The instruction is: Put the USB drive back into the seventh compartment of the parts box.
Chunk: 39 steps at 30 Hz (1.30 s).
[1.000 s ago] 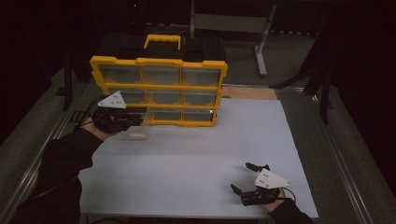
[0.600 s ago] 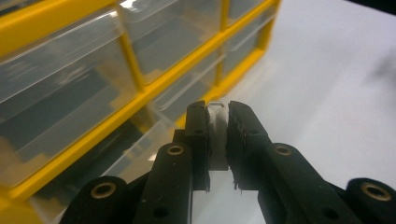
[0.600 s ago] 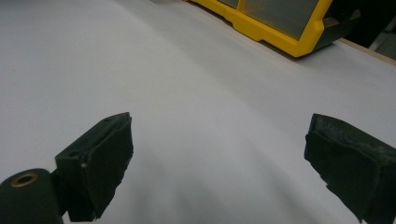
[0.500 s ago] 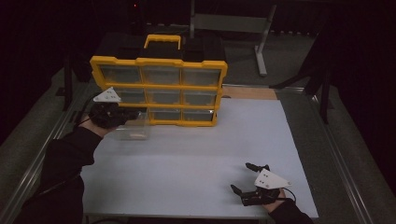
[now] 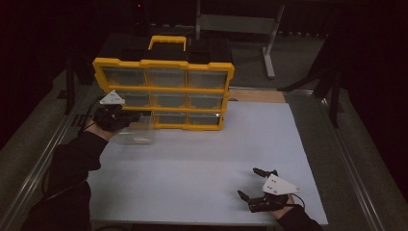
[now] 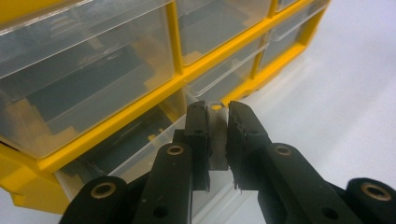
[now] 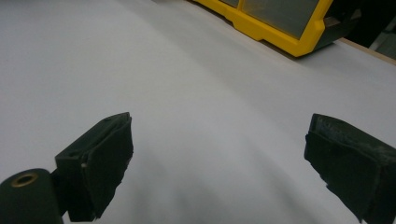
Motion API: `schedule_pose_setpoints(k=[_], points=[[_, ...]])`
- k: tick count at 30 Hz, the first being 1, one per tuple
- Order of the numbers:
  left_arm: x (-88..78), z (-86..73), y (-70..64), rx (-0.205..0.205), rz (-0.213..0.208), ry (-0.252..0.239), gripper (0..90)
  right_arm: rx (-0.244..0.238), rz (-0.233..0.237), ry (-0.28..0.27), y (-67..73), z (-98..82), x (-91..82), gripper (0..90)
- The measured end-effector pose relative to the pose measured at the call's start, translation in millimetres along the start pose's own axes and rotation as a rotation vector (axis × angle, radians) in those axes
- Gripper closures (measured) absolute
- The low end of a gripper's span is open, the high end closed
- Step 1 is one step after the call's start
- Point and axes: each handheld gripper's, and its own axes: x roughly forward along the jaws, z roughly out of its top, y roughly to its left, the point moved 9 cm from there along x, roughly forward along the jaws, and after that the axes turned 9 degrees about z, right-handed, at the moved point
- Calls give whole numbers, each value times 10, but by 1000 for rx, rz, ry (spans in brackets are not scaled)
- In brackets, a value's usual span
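A yellow organizer (image 5: 163, 91) stands upright at the far edge of the white table (image 5: 202, 163), toward the far-left corner, its clear drawers facing the person and a yellow handle (image 5: 167, 41) on top. Over at the left, the left gripper (image 6: 217, 140) has its jaws clenched on the front lip of a clear drawer (image 5: 135, 132) from the bottom-left slot of the organizer. In the high view that drawer sits pulled out onto the table, just in front of the organizer's lower-left corner, with the left gripper (image 5: 126, 117) right at its far side. The left gripper view shows it plainly: the two black jaws squeeze a thin transparent wall between them, the yellow frame (image 6: 140, 100) running just beyond.

Down at the near-right corner of the table, the right gripper (image 5: 256, 182) rests low, well apart from the organizer. Its jaws are spread wide, nothing between them. The right gripper view confirms it, with bare white table (image 7: 196, 93) between the two pads and the organizer's yellow corner (image 7: 280, 28) far off at the top.
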Motion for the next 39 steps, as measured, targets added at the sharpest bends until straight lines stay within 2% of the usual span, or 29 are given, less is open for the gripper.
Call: schedule_pose_setpoints(k=[11, 14, 16, 18, 25, 26, 27, 28, 29, 32, 34, 36, 38, 39], points=[[135, -89, 25, -25, 3, 40, 797, 3, 2, 2, 0, -5, 2, 81], [164, -105, 17, -15, 9, 53, 797, 3, 0, 0, 2, 3, -2, 81], [207, -139, 1, -3, 12, 83, 797, 2, 2, 3, 0, -7, 4, 81], [217, -143, 1, 0, 16, 84, 797, 5, 3, 2, 1, -6, 2, 81], [275, -180, 7, 4, 19, 117, 797, 5, 1, 0, 1, -1, 0, 81], [278, -178, 5, -8, 8, 110, 794, 3, 3, -1, 3, -1, 1, 81], [278, -176, 31, -38, 21, 105, 673, 4, 4, 3, 2, -9, 3, 81], [278, -176, 31, -38, 21, 105, 609, 7, 4, 2, 3, -6, 0, 81], [272, -171, 32, -56, 15, 101, 566, 7, 3, -1, 4, 0, -2, 81], [248, -165, 51, -71, 18, 93, 514, 4, 2, 3, 2, -6, 0, 81], [210, -158, 40, -65, 17, 87, 441, 5, 3, 2, 3, -3, 0, 81], [198, -153, 35, -66, 19, 83, 423, 2, 2, -1, 2, 2, -1, 81], [180, -154, 23, -66, 20, 83, 316, 10, 3, 5, 1, -11, 2, 81], [169, -154, 23, -65, 29, 81, 316, 10, 3, 5, 1, -11, 2, 81]])
